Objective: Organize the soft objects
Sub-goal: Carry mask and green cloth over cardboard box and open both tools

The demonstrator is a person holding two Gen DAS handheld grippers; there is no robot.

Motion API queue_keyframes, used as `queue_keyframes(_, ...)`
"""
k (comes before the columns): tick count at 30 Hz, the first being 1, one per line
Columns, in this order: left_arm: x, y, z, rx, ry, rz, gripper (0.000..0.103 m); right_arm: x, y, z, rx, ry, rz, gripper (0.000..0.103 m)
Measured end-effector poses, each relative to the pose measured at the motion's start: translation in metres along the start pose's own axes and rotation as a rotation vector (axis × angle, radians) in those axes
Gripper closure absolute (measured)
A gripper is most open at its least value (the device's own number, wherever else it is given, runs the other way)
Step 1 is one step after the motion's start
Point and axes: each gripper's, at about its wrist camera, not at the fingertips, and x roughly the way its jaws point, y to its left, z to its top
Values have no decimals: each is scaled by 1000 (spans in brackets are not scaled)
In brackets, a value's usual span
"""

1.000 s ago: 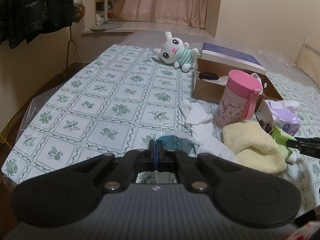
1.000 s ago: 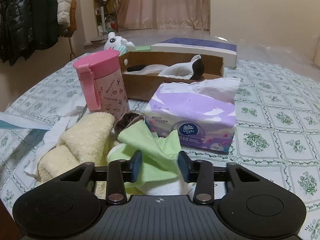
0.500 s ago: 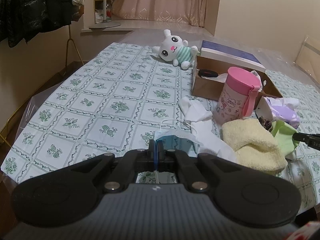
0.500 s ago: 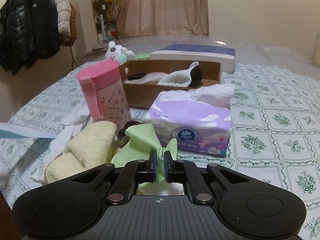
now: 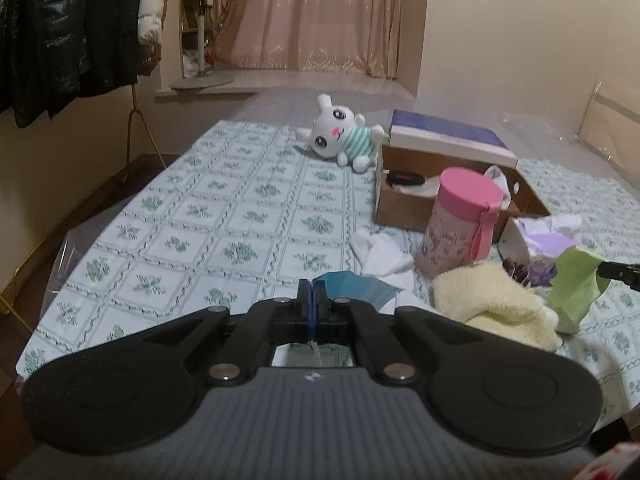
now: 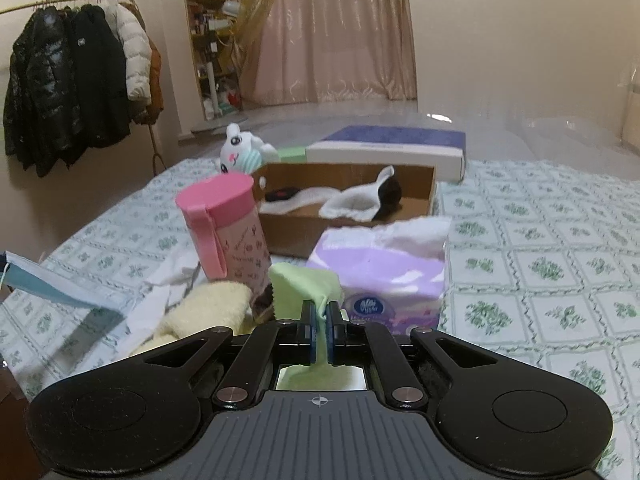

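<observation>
Both tongs clamp thin fabric, right tongs [image 6: 319,312] on green cloth [image 6: 306,284], left tongs [image 5: 311,294] on blue mask [image 5: 352,286]; either could slip free, or the cloth snag the pink cup [image 6: 224,232] standing close.

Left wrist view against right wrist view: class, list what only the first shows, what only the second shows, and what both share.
Only the left wrist view shows the left gripper shut on the blue face mask, seen from above.

Only the right wrist view shows the logo on the tissue pack and a full coat rack.

Both show the right gripper shut on the green cloth, the pink cup, yellow towel, plush rabbit and cardboard box.
</observation>
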Motion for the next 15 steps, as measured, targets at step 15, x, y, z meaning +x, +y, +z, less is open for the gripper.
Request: queue_keyframes(15,-11,18,47,5,-80,5,102,-15,-5,34,2,-66,38,98)
